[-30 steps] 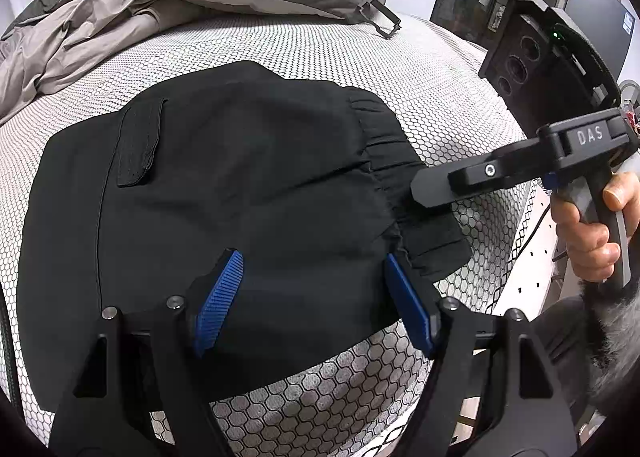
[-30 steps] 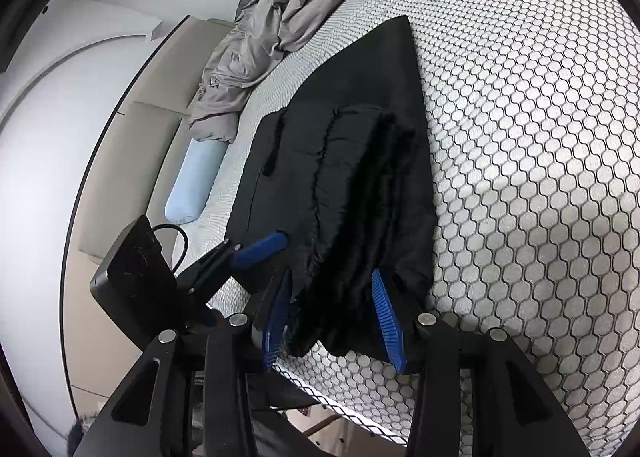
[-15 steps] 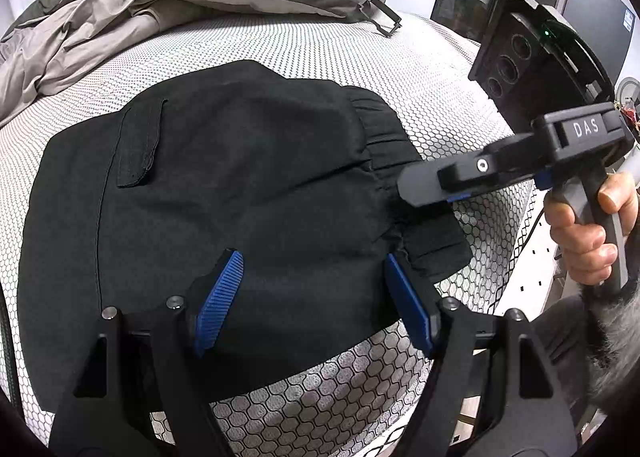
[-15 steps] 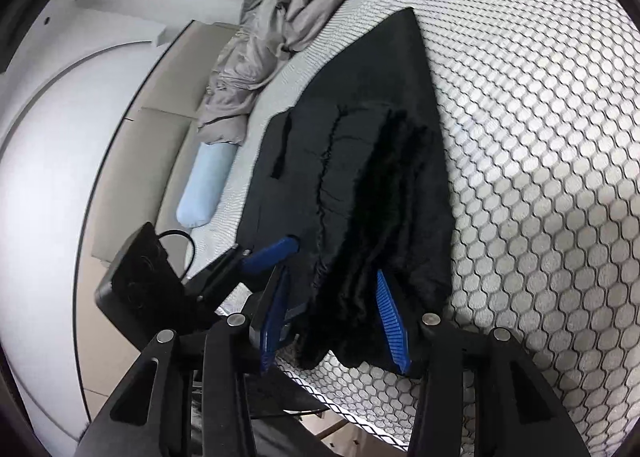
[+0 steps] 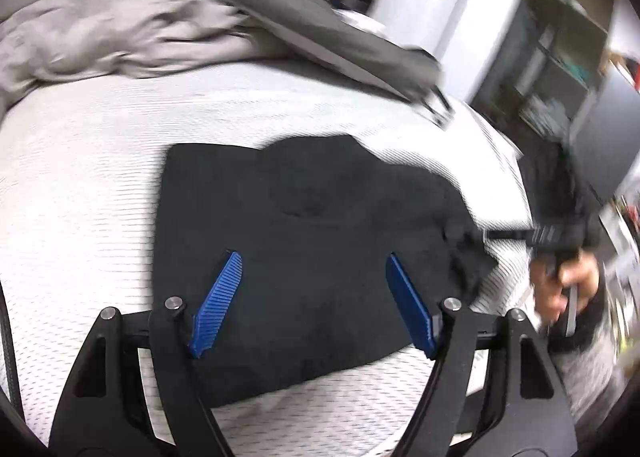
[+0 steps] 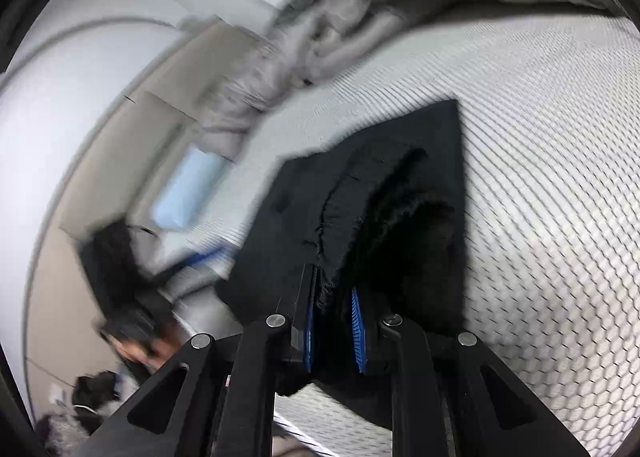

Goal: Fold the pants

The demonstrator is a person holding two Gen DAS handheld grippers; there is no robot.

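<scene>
Jaws spread wide, the left gripper (image 5: 312, 297) hovers empty over the near half of the black pants (image 5: 304, 225), which lie folded at the centre of the bed (image 5: 80, 185); crumpled grey bedding (image 5: 132, 37) sits at 11 o'clock. At 3 o'clock in the left wrist view, the right gripper (image 6: 334, 321) has its jaws narrowed onto the gathered waistband (image 6: 340, 213), pinching the bunched fabric at the pants' edge, presumably to lift that end for the next fold while the open left one waits to steady or take a hold. Motion blur obscures finer detail.
</scene>
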